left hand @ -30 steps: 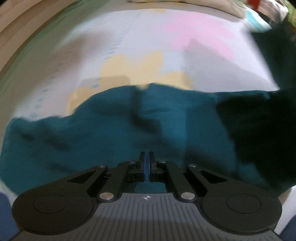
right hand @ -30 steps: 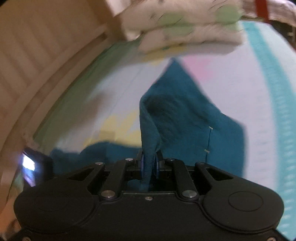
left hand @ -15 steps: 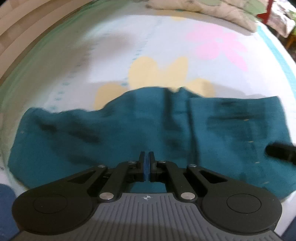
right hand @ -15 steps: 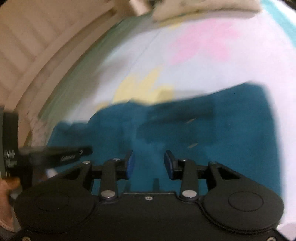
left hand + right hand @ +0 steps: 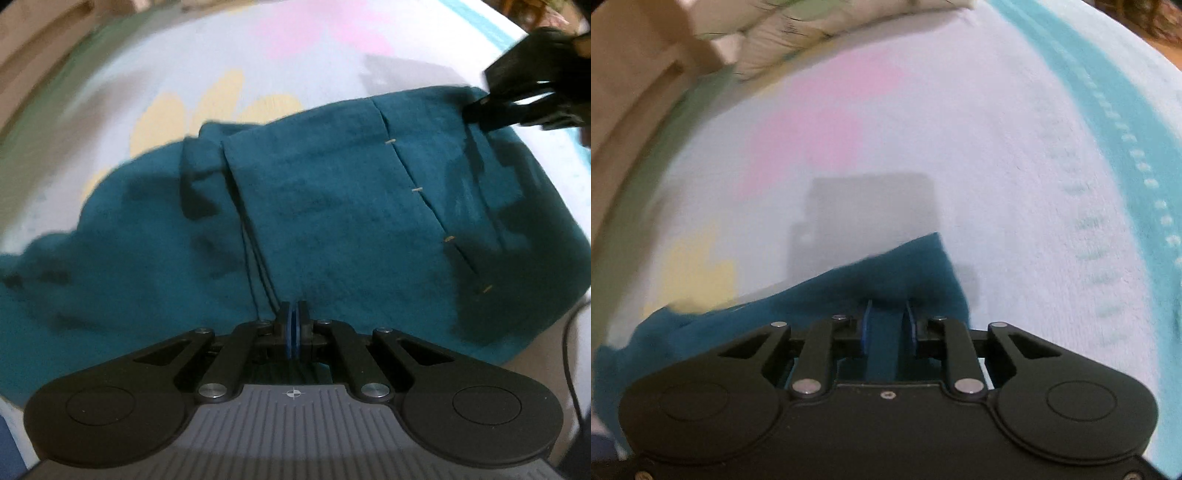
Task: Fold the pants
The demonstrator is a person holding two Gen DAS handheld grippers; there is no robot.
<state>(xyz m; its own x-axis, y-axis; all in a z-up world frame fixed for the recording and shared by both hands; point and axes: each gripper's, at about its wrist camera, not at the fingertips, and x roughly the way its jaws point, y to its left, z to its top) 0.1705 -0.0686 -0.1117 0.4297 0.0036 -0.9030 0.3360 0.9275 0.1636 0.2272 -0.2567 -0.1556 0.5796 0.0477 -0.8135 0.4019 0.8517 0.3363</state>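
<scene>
Teal pants lie folded across a flowered bedspread, with stitch marks along a seam on the right. My left gripper is shut at their near edge, where seam lines run up to its tips; no cloth shows between the pads. My right gripper reaches in at the far right corner of the pants. In the right wrist view its jaws are closing, and a band of the pants fills the gap of the right gripper between the blue pads.
The bedspread has pink and yellow patches and a turquoise stripe along its right side. Folded quilts or pillows lie at the far end by a wooden board. A thin cable hangs at right.
The right gripper let go of the raised fold, opened, swung to the far right corner of the pants and closed on cloth there. The left gripper, still shut, moved in and lower.
</scene>
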